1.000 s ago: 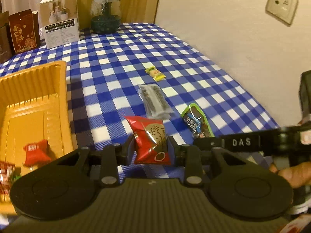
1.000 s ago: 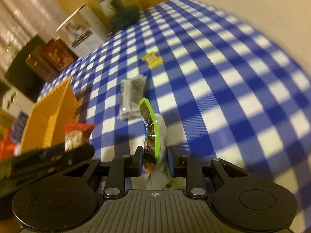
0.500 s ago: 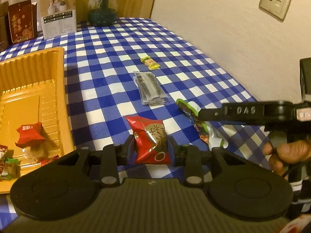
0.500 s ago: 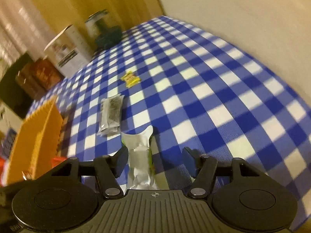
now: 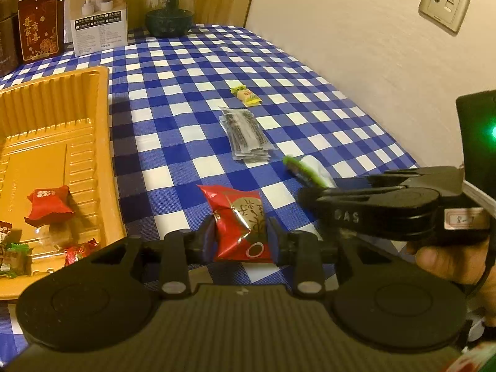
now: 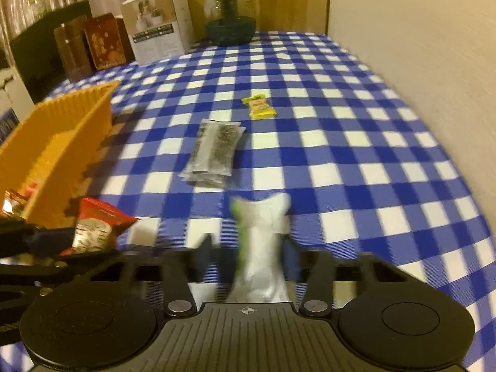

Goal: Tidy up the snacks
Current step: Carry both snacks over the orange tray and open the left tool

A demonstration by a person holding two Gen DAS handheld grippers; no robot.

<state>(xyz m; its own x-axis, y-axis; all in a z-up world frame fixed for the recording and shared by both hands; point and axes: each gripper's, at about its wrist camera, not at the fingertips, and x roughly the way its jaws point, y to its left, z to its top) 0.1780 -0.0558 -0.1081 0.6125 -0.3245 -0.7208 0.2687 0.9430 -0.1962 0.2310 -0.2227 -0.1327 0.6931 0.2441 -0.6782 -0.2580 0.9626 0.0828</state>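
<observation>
Left wrist view: a shiny red foil snack packet with a gold round label (image 5: 240, 223) is pinched between the 2 pads of the left hand-held gripper (image 5: 239, 238), which is nearly closed on it, above the blue and white checked tabletop (image 5: 192, 71). To the left, an orange ribbed plastic tray (image 5: 59, 124) is seen on the tabletop, and a red wrapped candy (image 5: 48, 206) and some smaller sweets are seen inside it. Farther off, a clear packet of dark strips (image 5: 246, 133) and a small yellow wrapped candy (image 5: 246, 95) are seen lying on the cloth, near each other but apart. On the right, the black right hand-held gripper (image 5: 313, 198) is held by a person's hand (image 5: 449, 260), and a white and green snack wrapper (image 5: 307, 170) sticks out past its tip.

Right wrist view: the picture is blurred. The white and green snack wrapper (image 6: 263, 241) is seen between the pads of the right hand-held gripper (image 6: 248, 259). The jaws have just been closing. The right pad looks pressed on the wrapper; a small gap seems left at the other pad.
</observation>
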